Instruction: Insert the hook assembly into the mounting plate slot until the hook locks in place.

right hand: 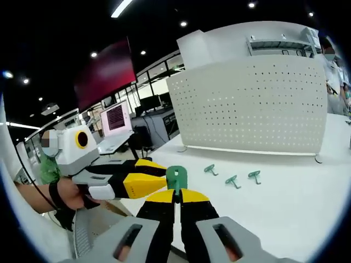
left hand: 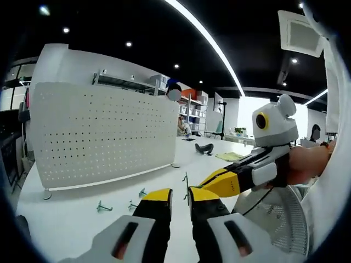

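Note:
A white perforated mounting panel (left hand: 104,137) (right hand: 247,104) stands upright on the white table (left hand: 71,213) (right hand: 296,203). In the right gripper view, my right gripper (right hand: 177,193) is shut on a green hook (right hand: 176,178), which sticks up between its yellow tips. My left gripper (right hand: 164,176) comes in from the left, its tips right beside the hook. In the left gripper view, my left gripper (left hand: 180,196) has its jaws a narrow gap apart. The thin green hook (left hand: 186,183) stands just above them, at the tip of the right gripper (left hand: 207,183). Three loose green hooks (left hand: 103,207) (right hand: 232,181) lie before the panel.
A white mesh surface (left hand: 279,213) (right hand: 88,233) sits below the grippers at the table's near edge. A hand (left hand: 307,161) holds the right gripper. Desks with monitors (right hand: 115,118) stand beyond the table, and shelving (left hand: 192,107) lies behind the panel.

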`<state>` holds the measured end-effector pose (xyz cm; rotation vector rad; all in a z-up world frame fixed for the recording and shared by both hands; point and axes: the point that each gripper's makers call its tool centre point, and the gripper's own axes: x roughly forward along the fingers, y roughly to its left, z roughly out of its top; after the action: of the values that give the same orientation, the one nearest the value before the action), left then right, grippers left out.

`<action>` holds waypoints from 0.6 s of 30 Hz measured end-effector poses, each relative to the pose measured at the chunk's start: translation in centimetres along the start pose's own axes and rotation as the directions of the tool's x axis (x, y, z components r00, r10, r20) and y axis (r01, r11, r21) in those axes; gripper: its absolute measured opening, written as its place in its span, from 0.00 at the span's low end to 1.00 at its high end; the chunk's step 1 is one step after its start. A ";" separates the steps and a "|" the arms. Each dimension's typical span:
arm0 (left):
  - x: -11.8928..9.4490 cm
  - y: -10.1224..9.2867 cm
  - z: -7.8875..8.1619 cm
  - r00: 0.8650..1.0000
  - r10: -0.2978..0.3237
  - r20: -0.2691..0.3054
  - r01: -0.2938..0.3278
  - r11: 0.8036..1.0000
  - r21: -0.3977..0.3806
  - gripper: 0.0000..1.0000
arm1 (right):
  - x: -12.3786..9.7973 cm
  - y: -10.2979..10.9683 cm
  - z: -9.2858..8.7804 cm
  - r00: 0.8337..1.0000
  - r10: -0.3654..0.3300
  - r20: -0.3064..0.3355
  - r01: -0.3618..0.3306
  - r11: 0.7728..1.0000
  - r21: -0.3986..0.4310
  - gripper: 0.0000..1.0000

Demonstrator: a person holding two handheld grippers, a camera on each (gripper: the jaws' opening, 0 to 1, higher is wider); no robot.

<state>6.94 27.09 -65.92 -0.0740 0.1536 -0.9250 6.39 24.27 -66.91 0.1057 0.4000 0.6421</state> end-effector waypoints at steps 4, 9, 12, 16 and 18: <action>-0.5 0.7 0.1 1.000 -0.005 0.004 0.005 1.000 -0.002 0.15 | 0.4 -0.2 0.5 1.000 -0.031 0.002 0.031 0.999 -0.021 0.01; -0.9 1.3 0.1 1.000 -0.013 0.007 0.013 1.000 -0.002 0.16 | 0.4 -0.9 0.5 0.996 -0.086 0.004 0.086 0.996 -0.036 0.01; -1.0 1.4 0.3 1.000 -0.020 0.024 0.020 1.000 -0.016 0.18 | 0.4 -1.6 1.0 0.993 -0.113 0.012 0.114 0.993 -0.039 0.01; -0.7 1.0 0.3 0.999 -0.037 0.034 0.038 0.999 -0.019 0.19 | 0.2 -3.0 2.0 0.989 -0.144 0.032 0.145 0.988 -0.047 0.01; -0.3 1.0 0.4 0.999 -0.025 0.031 0.026 0.999 -0.025 0.22 | 0.0 -3.7 2.4 0.987 -0.155 0.031 0.156 0.986 -0.061 0.01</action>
<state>7.61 27.98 -65.60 -0.1137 0.1358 -0.9472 9.40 21.42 -65.48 0.0221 0.3581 0.4981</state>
